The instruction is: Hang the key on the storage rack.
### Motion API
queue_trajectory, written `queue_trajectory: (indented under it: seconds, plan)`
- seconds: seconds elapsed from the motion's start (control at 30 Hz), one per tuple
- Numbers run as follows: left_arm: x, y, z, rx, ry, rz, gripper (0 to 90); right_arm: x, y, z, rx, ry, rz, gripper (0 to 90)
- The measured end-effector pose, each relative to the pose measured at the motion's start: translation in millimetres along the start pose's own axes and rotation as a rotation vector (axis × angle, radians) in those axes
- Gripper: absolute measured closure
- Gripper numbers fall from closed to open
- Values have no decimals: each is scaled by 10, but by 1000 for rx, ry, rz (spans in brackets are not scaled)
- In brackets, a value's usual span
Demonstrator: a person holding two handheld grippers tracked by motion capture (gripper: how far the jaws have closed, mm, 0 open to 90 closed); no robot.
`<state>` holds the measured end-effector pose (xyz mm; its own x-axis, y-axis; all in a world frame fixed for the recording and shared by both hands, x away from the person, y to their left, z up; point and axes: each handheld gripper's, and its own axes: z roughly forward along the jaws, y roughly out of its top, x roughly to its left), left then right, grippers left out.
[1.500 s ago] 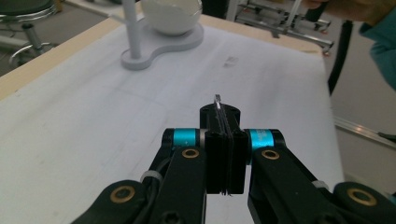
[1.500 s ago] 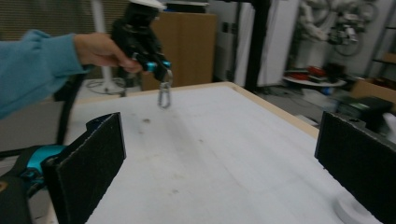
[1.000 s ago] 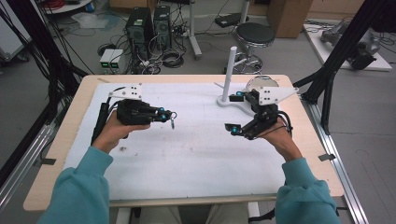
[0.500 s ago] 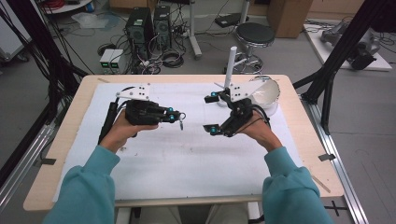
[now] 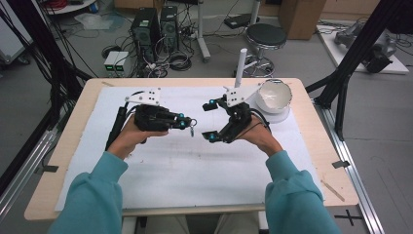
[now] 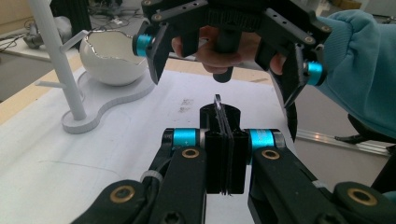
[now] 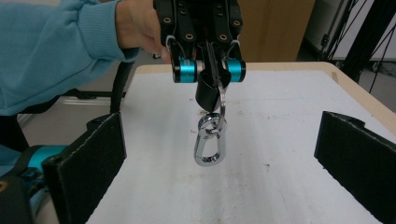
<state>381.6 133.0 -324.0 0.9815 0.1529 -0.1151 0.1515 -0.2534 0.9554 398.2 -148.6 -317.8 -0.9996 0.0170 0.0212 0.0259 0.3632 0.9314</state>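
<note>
clearly the left gripper (image 5: 187, 122) has its jaws clamped flat on the split ring of a keychain, and a silver carabiner (image 7: 209, 143) hangs straight down from it, its long axis upright, clear of the white mat (image 5: 195, 170) below. the right gripper (image 5: 210, 121) faces it from the right with jaws spread wide, one high and one low in the high view; in the right gripper view the carabiner sits centred between the two black pads (image 7: 91, 154), but farther off, so nothing is touching yet. my judgement is that the right gripper is the one to take it, and the move turns on sliding leftward along that line until the pads flank the dangling clip, then closing across its flat sides. open mat lies near and left of both tools. the white stand (image 5: 239, 68) and the cracked-egg bowl (image 5: 273, 96) sit at the far right, behind the right hand, well apart from the handover.
</note>
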Motion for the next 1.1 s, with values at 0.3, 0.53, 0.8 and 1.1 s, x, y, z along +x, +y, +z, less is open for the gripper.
queue_trajectory:
  seconds: [0.3, 0.53, 0.8, 1.1]
  plan:
    - [-21, 8, 9, -4, -15, 6, 888, -9, 12, 55, -16, 13, -16, 139]
    - [-19, 4, 8, -7, -28, 4, 887, -33, -28, 72, -32, 46, 25, 316]
    - [-17, -3, 21, -3, -38, 1, 888, -54, -89, 60, -52, 65, 65, 470]
    - [-21, -4, 36, -8, -50, 8, 887, -43, -79, 57, -54, 81, 31, 603]
